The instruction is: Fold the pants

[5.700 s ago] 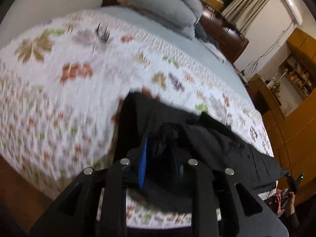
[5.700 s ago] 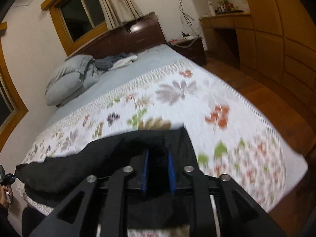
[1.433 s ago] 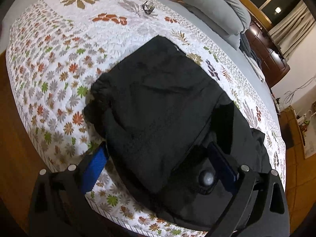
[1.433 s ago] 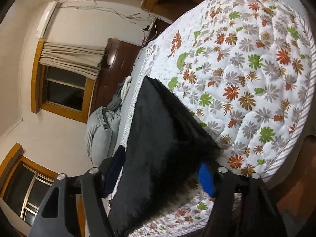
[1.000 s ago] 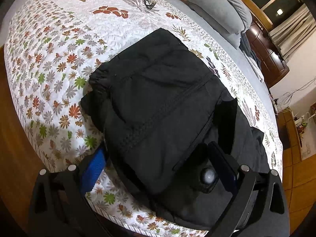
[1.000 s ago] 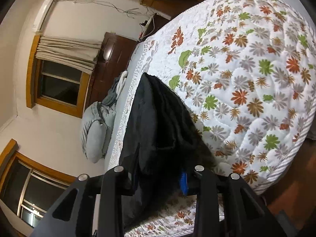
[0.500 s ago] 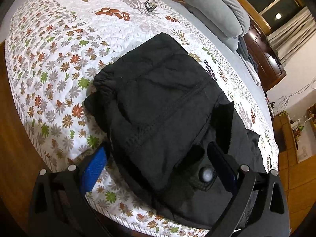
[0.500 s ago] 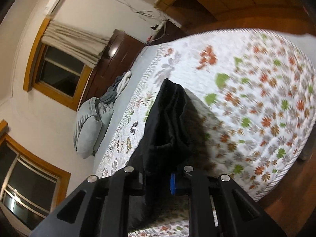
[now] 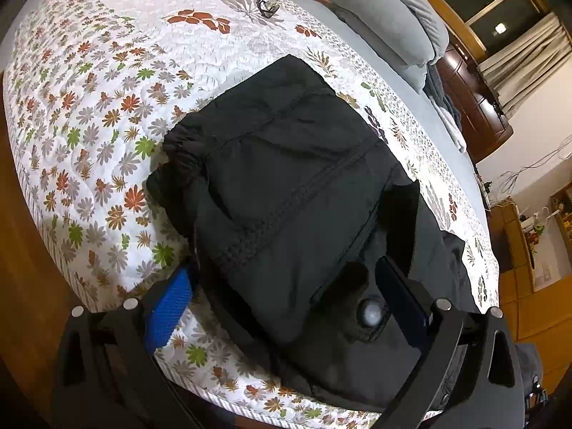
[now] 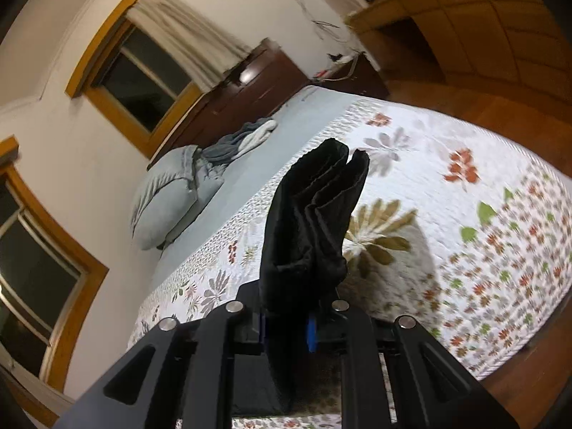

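The black pants [image 9: 286, 193] lie in a folded pile on the bed's flowery quilt [image 9: 107, 89], near its edge. One end of the pants [image 10: 314, 214] sticks up between the jaws of the right gripper [image 10: 287, 325], which have just closed tight on the cloth. The left gripper [image 9: 286, 307] sits low over the pile with its jaws wide apart, the cloth between them but not pinched. A grey pillow [image 10: 168, 196] lies far up the bed, below a window [image 10: 143, 68].
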`<state>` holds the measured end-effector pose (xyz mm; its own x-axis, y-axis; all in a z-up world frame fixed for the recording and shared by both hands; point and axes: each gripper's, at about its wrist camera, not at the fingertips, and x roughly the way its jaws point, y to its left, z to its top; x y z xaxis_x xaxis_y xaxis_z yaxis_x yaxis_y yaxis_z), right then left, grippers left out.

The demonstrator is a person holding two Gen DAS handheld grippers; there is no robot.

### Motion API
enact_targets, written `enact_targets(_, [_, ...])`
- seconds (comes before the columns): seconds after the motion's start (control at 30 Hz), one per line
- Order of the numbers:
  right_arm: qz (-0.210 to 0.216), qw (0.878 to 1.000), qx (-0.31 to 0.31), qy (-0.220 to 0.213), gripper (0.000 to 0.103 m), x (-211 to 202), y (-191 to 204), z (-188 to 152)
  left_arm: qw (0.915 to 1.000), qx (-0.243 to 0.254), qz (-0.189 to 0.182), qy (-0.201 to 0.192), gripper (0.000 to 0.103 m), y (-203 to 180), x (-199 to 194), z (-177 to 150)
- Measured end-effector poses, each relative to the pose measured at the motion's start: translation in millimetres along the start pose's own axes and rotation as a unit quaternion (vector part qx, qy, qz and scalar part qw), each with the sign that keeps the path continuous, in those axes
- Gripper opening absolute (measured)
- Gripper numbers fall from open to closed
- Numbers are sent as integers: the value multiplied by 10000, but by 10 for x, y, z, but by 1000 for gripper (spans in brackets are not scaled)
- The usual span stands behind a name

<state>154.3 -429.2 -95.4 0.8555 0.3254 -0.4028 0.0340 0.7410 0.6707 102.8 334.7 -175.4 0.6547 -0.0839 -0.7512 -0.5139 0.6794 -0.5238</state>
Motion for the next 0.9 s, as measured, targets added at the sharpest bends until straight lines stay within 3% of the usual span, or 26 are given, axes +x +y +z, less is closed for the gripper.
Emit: enact_targets(0.9, [54, 9954, -938, 201, 15, 92, 976, -92, 10000, -3, -75, 17, 98, -1, -21, -63])
